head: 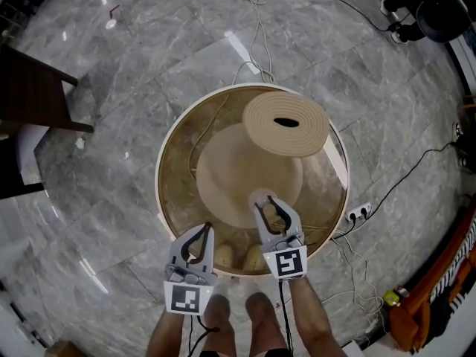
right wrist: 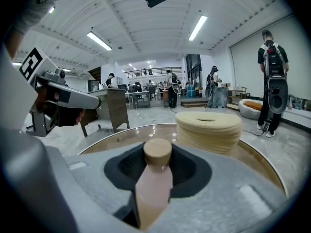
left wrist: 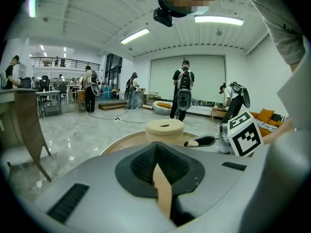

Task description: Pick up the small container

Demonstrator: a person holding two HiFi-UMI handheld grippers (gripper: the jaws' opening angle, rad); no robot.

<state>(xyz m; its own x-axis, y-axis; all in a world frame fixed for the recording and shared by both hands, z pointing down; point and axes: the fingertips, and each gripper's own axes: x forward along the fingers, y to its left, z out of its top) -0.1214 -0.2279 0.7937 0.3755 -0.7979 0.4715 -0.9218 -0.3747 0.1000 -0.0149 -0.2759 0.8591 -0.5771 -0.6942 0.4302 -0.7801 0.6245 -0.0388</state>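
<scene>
The small container is a pale pink bottle with a tan round cap. It stands upright between the jaws of my right gripper, which are shut on it. From the head view, that gripper holds the container over the near part of the round glass table. My left gripper hovers at the table's near edge to the left, its jaws shut with nothing held. In the left gripper view its pads meet, and the right gripper shows to the right.
A beige ribbed round box with a slot in its top sits at the far right of the table. Cables and a power strip lie on the marble floor. A dark wooden piece stands to the left. People stand in the background.
</scene>
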